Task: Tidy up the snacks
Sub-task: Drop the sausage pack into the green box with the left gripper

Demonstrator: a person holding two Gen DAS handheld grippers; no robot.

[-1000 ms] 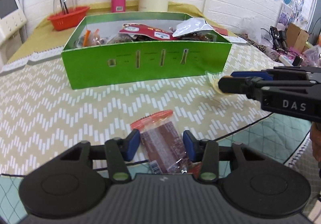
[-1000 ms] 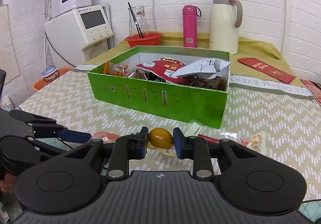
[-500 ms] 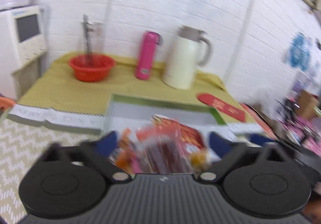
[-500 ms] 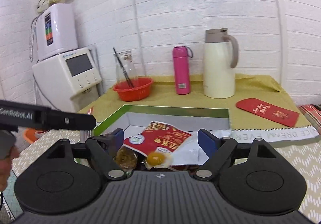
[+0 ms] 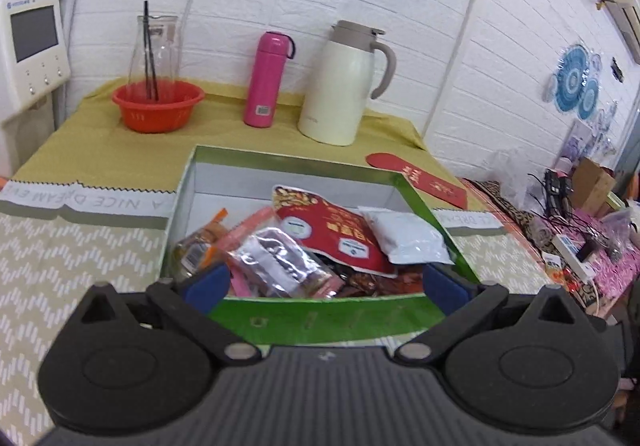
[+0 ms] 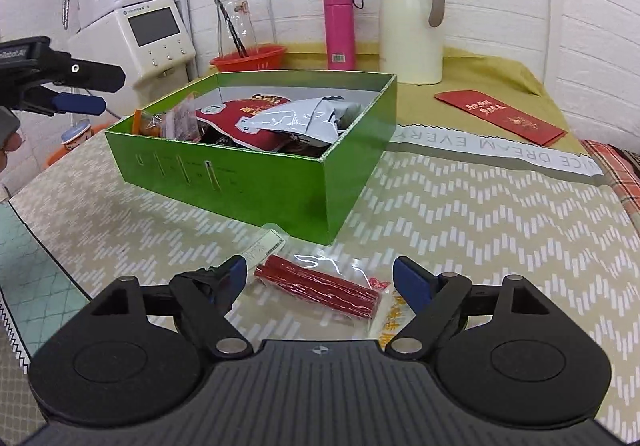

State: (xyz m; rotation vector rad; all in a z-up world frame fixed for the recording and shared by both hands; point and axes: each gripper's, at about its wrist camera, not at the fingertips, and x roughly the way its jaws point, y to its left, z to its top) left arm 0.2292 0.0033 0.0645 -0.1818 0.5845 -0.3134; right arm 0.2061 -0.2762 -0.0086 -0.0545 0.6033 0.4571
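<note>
A green box point(image 5: 320, 316) point(image 6: 256, 182) holds several snack packets, among them a red bag point(image 5: 332, 230) and a silver pouch point(image 6: 292, 122). My left gripper point(image 5: 324, 284) is open and empty, just in front of and above the box's near wall; it also shows at the left of the right wrist view point(image 6: 80, 96). My right gripper point(image 6: 320, 280) is open and empty, low over the table, its fingers on either side of a clear packet of red sticks point(image 6: 320, 286). A small yellow-printed packet point(image 6: 390, 320) lies beside that packet.
Behind the box stand a pink bottle point(image 5: 268, 80), a cream jug point(image 5: 340, 86), an orange bowl point(image 5: 158, 106) with a glass carafe, and a red envelope point(image 6: 500, 118). A white appliance point(image 6: 156, 34) stands at the left. Clutter with cables point(image 5: 576, 242) lies at the right.
Both grippers carried their snacks over the box and opened. The left one still hovers at the box; the right one has come back down over the red-stick packet.
</note>
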